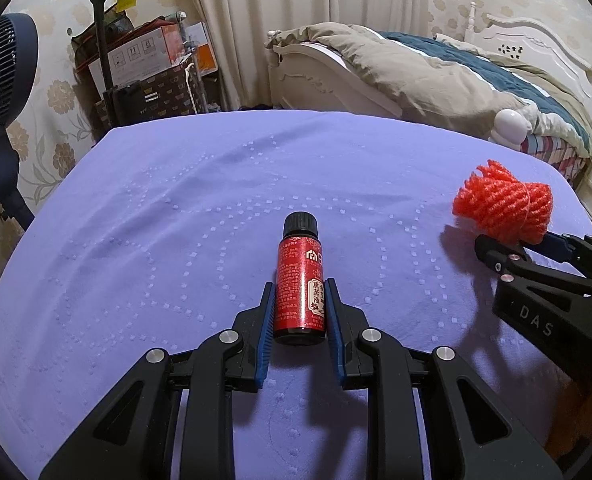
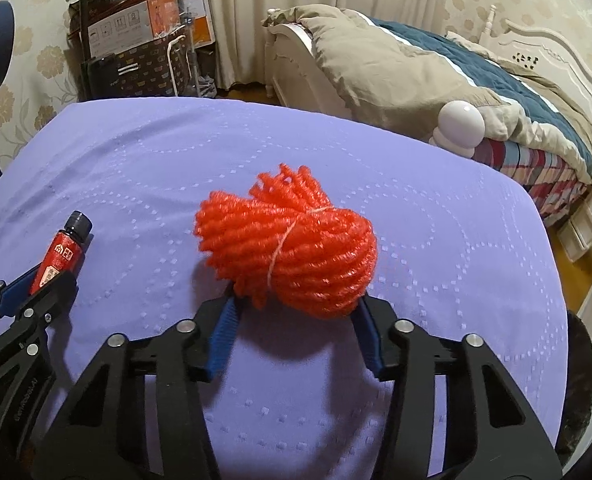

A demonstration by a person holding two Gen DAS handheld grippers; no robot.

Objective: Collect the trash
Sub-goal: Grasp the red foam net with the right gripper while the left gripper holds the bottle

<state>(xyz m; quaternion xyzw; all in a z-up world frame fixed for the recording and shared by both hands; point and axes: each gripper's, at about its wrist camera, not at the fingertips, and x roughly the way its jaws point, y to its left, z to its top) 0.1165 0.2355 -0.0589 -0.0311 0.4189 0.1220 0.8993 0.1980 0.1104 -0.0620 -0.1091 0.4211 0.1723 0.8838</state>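
A small red bottle (image 1: 297, 256) with a black cap lies on the purple cloth (image 1: 176, 220), and my left gripper (image 1: 299, 285) is shut on its lower half, blue pads against both sides. In the right wrist view the same bottle (image 2: 58, 254) and left gripper (image 2: 36, 280) show at the far left. A bundle of red foam netting (image 2: 292, 248), tied with a thin string, rests on the cloth to the right. My right gripper (image 2: 294, 301) holds its near end, with both blue pads touching the net. The left wrist view shows the netting (image 1: 503, 208) in the right gripper (image 1: 515, 244).
Behind the purple-covered surface stands a bed (image 1: 435, 68) with a beige and blue quilt and a white bedpost knob (image 2: 461, 122). At the back left are stacked boxes (image 1: 144, 56), a black trolley handle (image 1: 104, 0) and a dark blue fan (image 1: 0, 76).
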